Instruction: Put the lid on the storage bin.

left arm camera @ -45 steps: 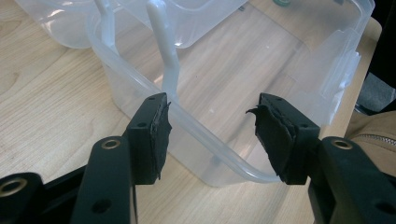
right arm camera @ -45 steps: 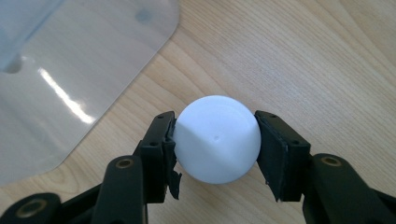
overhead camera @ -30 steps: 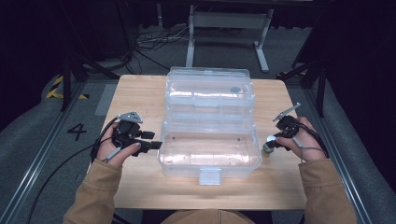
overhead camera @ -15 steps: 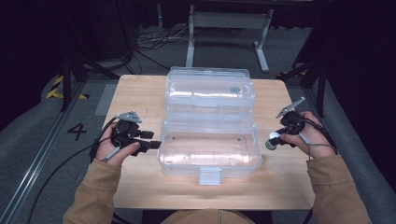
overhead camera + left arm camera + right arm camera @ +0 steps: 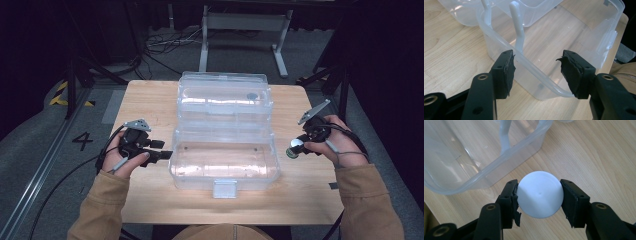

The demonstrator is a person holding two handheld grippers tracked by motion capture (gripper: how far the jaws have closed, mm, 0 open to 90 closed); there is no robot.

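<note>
A clear plastic box (image 5: pixel 224 161) sits open on the wooden table (image 5: pixel 300 200), its lid (image 5: pixel 224 95) folded back behind it. My left gripper (image 5: pixel 167 153) is open at the box's left end; in the left gripper view its jaws (image 5: pixel 537 63) stand on either side of the box rim (image 5: pixel 529 65) without pressing on it. To the right of the box, my right gripper (image 5: pixel 298 146) is shut on a white round object (image 5: pixel 294 148), held off the table. In the right gripper view the white round object (image 5: pixel 540 194) sits between both pads, and the box corner (image 5: pixel 474 157) lies to the upper left.
A latch tab (image 5: pixel 224 189) hangs off the box's near wall. A small dark spot (image 5: pixel 251 96) shows on the lid. Bare wood lies on both sides of the box and in front of it. Metal stand legs (image 5: pixel 245 22) and cables (image 5: pixel 160 45) are on the floor beyond.
My right gripper has lifted off the table with the white round object in it. The left gripper and the box have stayed put.
</note>
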